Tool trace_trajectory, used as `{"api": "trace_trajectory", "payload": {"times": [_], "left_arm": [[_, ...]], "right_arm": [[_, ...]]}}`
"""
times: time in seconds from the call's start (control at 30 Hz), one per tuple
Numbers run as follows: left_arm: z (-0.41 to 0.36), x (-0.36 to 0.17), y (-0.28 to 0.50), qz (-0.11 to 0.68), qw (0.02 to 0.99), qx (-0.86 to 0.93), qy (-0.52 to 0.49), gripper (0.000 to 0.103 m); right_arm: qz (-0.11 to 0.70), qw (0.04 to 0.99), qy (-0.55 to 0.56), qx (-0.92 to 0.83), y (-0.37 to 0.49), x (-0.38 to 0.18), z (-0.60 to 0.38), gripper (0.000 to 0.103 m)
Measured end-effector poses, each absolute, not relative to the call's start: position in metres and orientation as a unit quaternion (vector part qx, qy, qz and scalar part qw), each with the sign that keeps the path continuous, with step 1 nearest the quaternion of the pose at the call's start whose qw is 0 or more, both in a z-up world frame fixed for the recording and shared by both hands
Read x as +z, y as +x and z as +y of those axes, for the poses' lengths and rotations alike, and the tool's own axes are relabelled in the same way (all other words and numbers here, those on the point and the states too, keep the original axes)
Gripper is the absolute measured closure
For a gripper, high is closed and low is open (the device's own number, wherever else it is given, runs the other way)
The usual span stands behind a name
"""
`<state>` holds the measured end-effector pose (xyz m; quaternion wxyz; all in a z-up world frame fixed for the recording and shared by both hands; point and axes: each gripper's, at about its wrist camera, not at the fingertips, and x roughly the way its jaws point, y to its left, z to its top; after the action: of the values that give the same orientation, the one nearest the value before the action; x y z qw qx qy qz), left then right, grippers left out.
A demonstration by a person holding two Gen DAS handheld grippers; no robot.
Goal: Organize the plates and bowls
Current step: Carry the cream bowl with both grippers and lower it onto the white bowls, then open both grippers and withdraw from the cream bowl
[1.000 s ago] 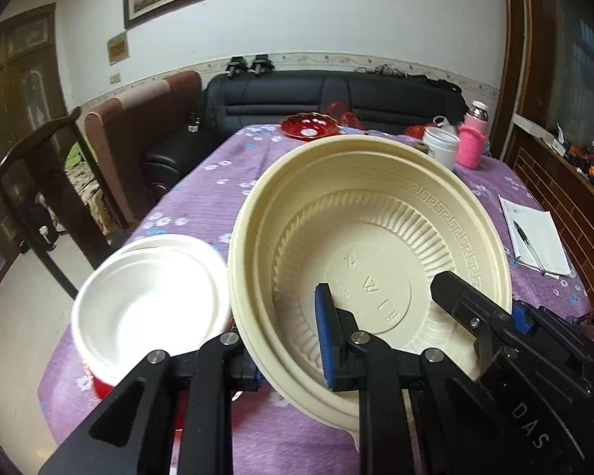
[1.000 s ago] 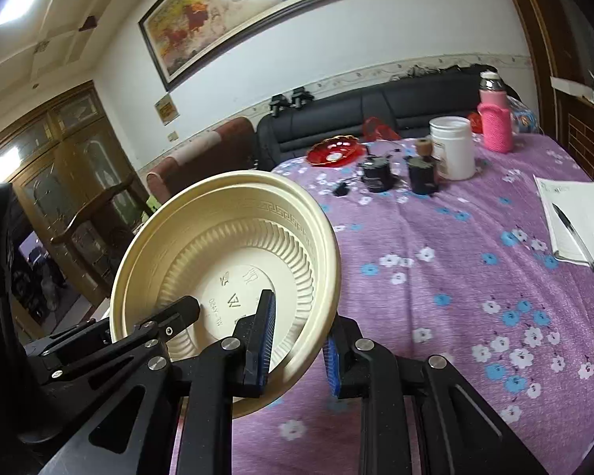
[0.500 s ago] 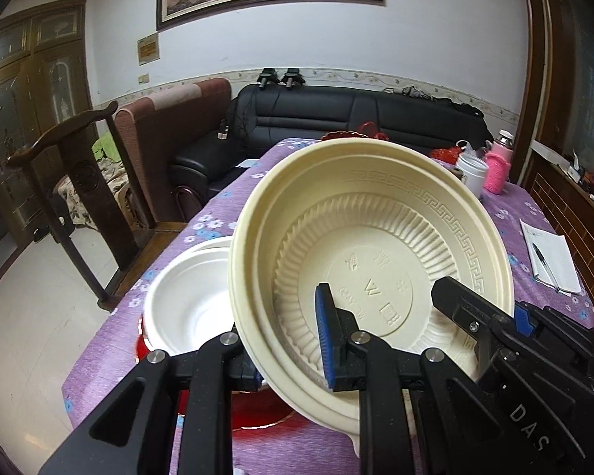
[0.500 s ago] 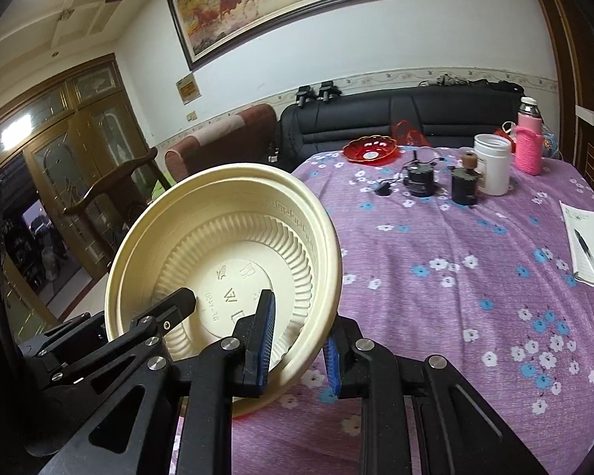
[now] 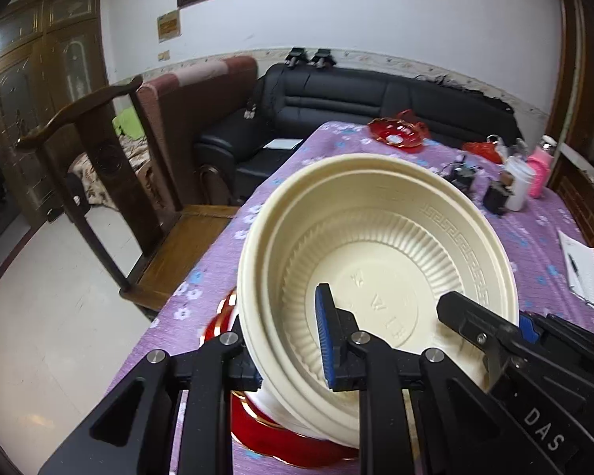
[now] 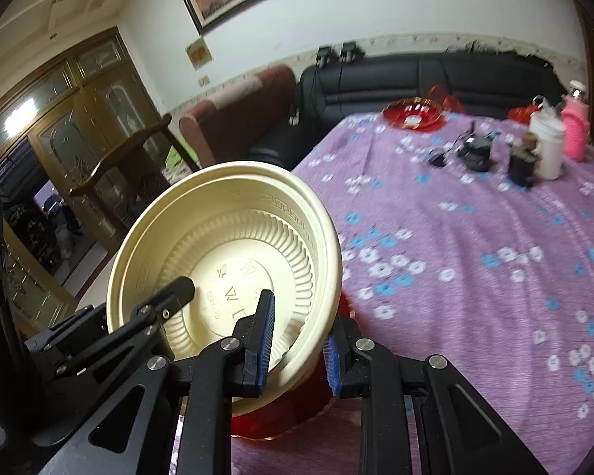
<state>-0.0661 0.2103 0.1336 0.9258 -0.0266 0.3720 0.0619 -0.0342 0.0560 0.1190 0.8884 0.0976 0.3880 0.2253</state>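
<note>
The near rim of a cream, ribbed, round plastic bowl (image 5: pixel 380 277) is clamped between the blue-padded fingers of the left gripper (image 5: pixel 287 350), low in the left wrist frame; in the right wrist view the opposite rim of the same bowl is pinched by the right gripper (image 6: pixel 297 350), one pad inside the wall and one outside. The bowl is held tilted, its open face turned toward both cameras, over a red plate with a gold edge (image 5: pixel 297 445) at the bottom centre of the left frame; a white dish (image 5: pixel 273 403) is glimpsed under the bowl's lower edge, resting on that red plate. Whether the bowl already touches the white dish cannot be told. For the step in hand, judged to be nesting the bowl onto the stack, the bowl should be levelled by both grippers together, centred over the dish, lowered until seated, and only then released, since an uneven release could tip it off the near edge of the purple flowered tablecloth (image 6: pixel 475 245). Counted: one cream bowl, one white dish, two red plates, the second red plate (image 6: pixel 414 114) lying far back at the upper centre of the right frame, and two grippers.
</note>
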Motion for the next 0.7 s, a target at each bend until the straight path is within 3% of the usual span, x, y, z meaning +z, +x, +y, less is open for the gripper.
{"api": "trace_trajectory", "payload": {"times": [0.17, 0.23, 0.3, 0.53, 0.6, 0.7], "left_arm": [[0.230, 0.118, -0.057, 0.395, 0.915, 0.075, -0.040, 0.080], [0.236, 0.115, -0.056, 0.397, 0.913, 0.076, -0.048, 0.073], [0.241, 0.115, -0.058, 0.393, 0.915, 0.079, -0.051, 0.059], [0.249, 0.123, -0.069, 0.371, 0.922, 0.090, -0.061, 0.047], [0.252, 0.126, -0.074, 0.360, 0.926, 0.093, -0.069, 0.038], [0.256, 0.134, -0.085, 0.340, 0.932, 0.100, -0.079, 0.035]], "right_arm": [[0.420, 0.870, 0.111, 0.232, -0.021, 0.101, 0.072, 0.078], [0.430, 0.865, 0.112, 0.232, -0.017, 0.094, 0.076, 0.078], [0.430, 0.867, 0.108, 0.229, -0.015, 0.091, 0.078, 0.078], [0.423, 0.869, 0.103, 0.233, -0.011, 0.090, 0.079, 0.078], [0.415, 0.874, 0.099, 0.233, -0.012, 0.091, 0.080, 0.062], [0.387, 0.887, 0.091, 0.234, -0.018, 0.100, 0.080, 0.042]]}}
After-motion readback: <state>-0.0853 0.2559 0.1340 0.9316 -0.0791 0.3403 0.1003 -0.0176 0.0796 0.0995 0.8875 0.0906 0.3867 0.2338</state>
